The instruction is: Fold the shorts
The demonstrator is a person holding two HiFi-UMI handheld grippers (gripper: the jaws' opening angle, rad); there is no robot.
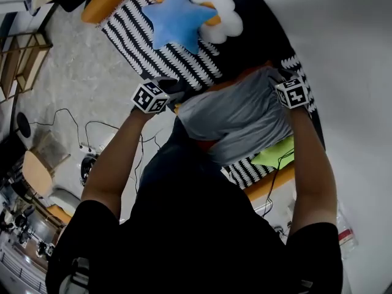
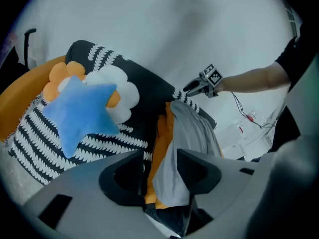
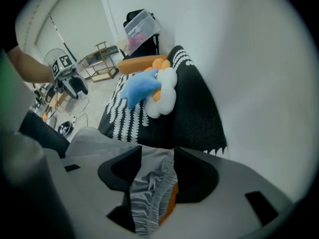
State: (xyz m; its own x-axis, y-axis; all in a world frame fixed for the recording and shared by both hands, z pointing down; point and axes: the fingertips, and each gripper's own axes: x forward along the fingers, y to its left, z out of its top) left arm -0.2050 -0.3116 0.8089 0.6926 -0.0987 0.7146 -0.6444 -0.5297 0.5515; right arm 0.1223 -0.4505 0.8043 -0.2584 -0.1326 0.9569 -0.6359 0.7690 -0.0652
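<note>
Grey shorts [image 1: 236,118] lie spread on a black-and-white patterned cover [image 1: 165,57], over an orange cloth [image 2: 159,138]. My left gripper [image 1: 179,105] sits at the shorts' left edge. In the left gripper view its jaws [image 2: 159,158] stand wide, with the grey cloth [image 2: 192,133] loose between them. At the far right corner is my right gripper [image 1: 275,81]. In the right gripper view the gathered waistband [image 3: 149,193] lies between its parted jaws [image 3: 157,158], and I see no pinch on it.
A blue star pillow [image 1: 177,17] and a white-and-orange flower pillow [image 1: 214,8] lie farther up the cover. A green piece [image 1: 275,154] pokes out under the shorts' near edge. White wall [image 1: 349,72] is on the right. Cables [image 1: 92,127] and a wooden rack [image 1: 18,60] are on the floor to the left.
</note>
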